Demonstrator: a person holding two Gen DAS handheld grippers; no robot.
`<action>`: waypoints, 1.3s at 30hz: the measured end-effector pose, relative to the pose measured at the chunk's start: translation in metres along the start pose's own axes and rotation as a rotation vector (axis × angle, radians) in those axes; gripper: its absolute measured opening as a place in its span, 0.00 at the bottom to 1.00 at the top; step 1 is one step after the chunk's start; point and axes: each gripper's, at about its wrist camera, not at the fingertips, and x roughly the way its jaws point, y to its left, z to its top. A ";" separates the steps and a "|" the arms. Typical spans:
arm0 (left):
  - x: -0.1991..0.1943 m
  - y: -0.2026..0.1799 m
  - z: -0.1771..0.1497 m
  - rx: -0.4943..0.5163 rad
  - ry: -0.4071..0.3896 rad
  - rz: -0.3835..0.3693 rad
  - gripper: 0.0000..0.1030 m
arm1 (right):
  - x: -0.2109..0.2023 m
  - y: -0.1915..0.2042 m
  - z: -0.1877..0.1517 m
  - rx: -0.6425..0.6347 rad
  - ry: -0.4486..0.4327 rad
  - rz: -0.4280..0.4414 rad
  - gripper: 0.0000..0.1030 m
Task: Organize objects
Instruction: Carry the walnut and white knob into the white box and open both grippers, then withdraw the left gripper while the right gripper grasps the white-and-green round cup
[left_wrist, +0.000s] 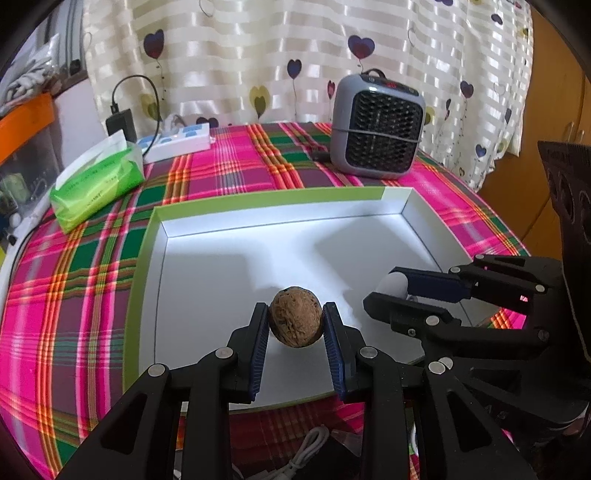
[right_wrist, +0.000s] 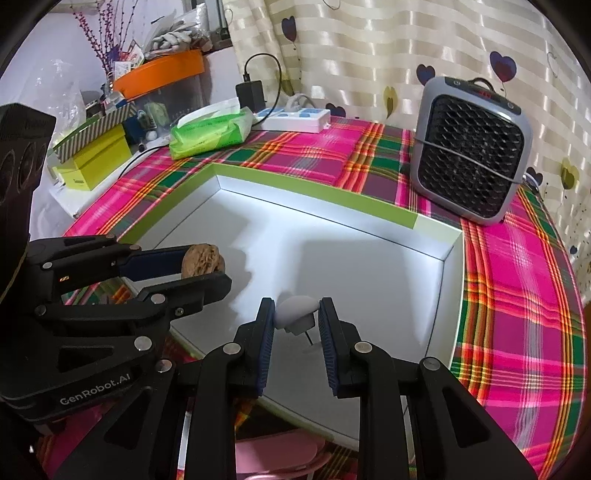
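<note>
My left gripper (left_wrist: 294, 317) is shut on a brown walnut (left_wrist: 294, 316), held just above the floor of a wide white box (left_wrist: 229, 273) with a green rim. In the right wrist view the same walnut (right_wrist: 203, 260) shows between the left gripper (right_wrist: 207, 264) fingers at the left. My right gripper (right_wrist: 296, 314) is shut on a small white plug adapter (right_wrist: 295, 312) with metal pins pointing down, also over the box (right_wrist: 369, 273). From the left wrist view the right gripper (left_wrist: 384, 291) enters from the right with the white adapter (left_wrist: 392, 283) in it.
A grey fan heater (left_wrist: 376, 129) stands behind the box on the plaid cloth (left_wrist: 74, 288). A green tissue pack (left_wrist: 96, 182), a white power strip (left_wrist: 177, 142) and a black charger (left_wrist: 120, 123) lie at the back left. A white cable (left_wrist: 303, 458) lies near the front edge.
</note>
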 end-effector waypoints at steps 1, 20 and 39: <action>0.001 0.000 0.000 0.001 0.005 -0.001 0.26 | 0.001 -0.001 0.000 0.002 0.002 -0.004 0.25; -0.021 -0.002 -0.004 -0.013 -0.044 0.002 0.26 | -0.020 0.005 -0.002 -0.001 -0.064 -0.013 0.36; -0.069 -0.019 -0.034 0.001 -0.105 0.036 0.25 | -0.060 0.034 -0.026 -0.019 -0.115 -0.006 0.36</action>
